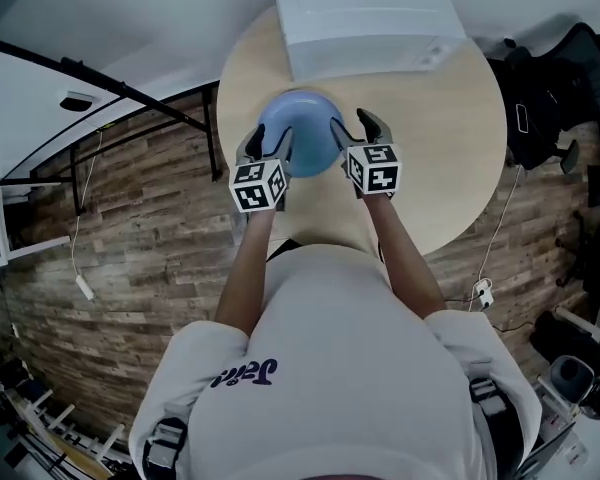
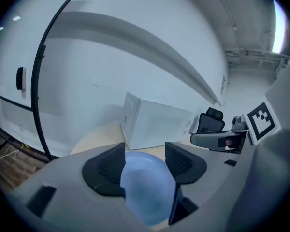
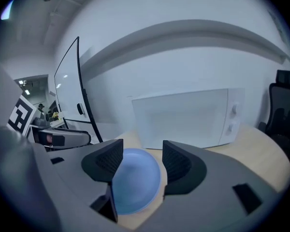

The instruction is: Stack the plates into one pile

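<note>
In the head view, a blue plate [image 1: 300, 133] is seen lying on the round wooden table [image 1: 450, 138], in the upper middle of the frame, just below a white box-shaped appliance [image 1: 365, 18]. Only one blue disc can be made out; whether several plates are already piled there cannot be told. The left gripper [image 1: 267, 146] is held over the plate's left edge and the right gripper [image 1: 358, 136] over its right edge. In both gripper views the jaws are spread wide, and the plate is seen in the gap between them but lower down, so nothing is pinched and no pad is pressed on it. The plate is judged to be stiff and fairly light, with a smooth, glossy surface from which the pads could slip. If it is ceramic, it could chip if dropped or set down hard. Hold is best taken at the rim, with one pad above the lip and one beneath. With a grip on opposite edges, the plate would be kept level as it is lifted.
</note>
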A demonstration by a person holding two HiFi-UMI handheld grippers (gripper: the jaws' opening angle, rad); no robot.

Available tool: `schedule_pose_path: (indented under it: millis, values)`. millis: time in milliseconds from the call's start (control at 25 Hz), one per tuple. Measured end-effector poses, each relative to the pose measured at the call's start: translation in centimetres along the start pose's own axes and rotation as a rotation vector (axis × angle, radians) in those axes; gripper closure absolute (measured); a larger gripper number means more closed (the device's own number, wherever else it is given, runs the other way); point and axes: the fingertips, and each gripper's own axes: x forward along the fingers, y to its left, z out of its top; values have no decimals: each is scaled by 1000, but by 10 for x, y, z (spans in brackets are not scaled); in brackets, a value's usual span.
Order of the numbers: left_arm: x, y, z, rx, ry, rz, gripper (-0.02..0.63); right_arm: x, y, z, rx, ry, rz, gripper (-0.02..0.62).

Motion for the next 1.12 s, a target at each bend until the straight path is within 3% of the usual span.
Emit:
schedule_pose_path:
  millis: [40,120,320,520,1120]
  values:
    - [-3,-5,12,11,-27,-8,355,-6,1,12,-12,-27,-8,345]
    - [-9,-14,32,29,-77,-19,426,-19,2,34,-36,-86,-29,474]
    - [-31,-35,66,97,-193,-36,568,-48,14,71,-84,-193,-39,555]
    - [-52,-49,84,178,-288,-33,591,-70,26,88,-131,-261,-87,574]
    - [-82,-49,111,251,-370,-23,592,-85,55,101,-140,-341,-70,578]
